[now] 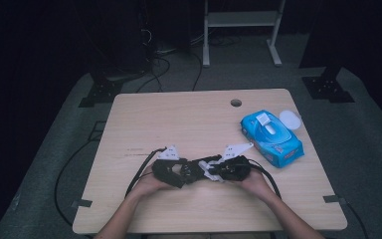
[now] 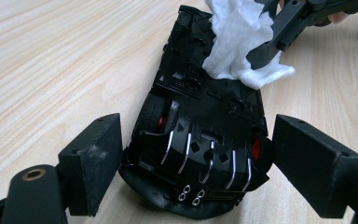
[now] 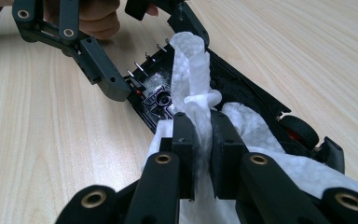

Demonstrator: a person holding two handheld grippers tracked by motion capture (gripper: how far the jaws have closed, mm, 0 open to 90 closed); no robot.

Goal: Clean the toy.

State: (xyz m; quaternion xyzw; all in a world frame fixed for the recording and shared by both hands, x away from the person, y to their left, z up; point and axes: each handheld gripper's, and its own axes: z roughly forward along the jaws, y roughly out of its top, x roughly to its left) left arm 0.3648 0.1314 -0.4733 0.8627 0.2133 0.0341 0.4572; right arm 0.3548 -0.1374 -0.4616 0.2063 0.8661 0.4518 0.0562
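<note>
Your wooden table (image 1: 144,119) filled mid-frame in the high view, the blue wipes pack (image 1: 271,138) at centre right. The upturned black toy car (image 2: 200,140) lay low centre between your left gripper (image 2: 198,158), its jaws released and clear of the car's sides. Your right gripper (image 3: 203,140) clenched the white wipe (image 3: 191,70) against the car.

Both forearms in from the bottom edge, hands low and close together, left gripper (image 1: 186,172) jaws spread wide (pads apart from what lies between them), right gripper (image 1: 210,168) jaws pinched together on a white wipe (image 3: 198,100)
</note>
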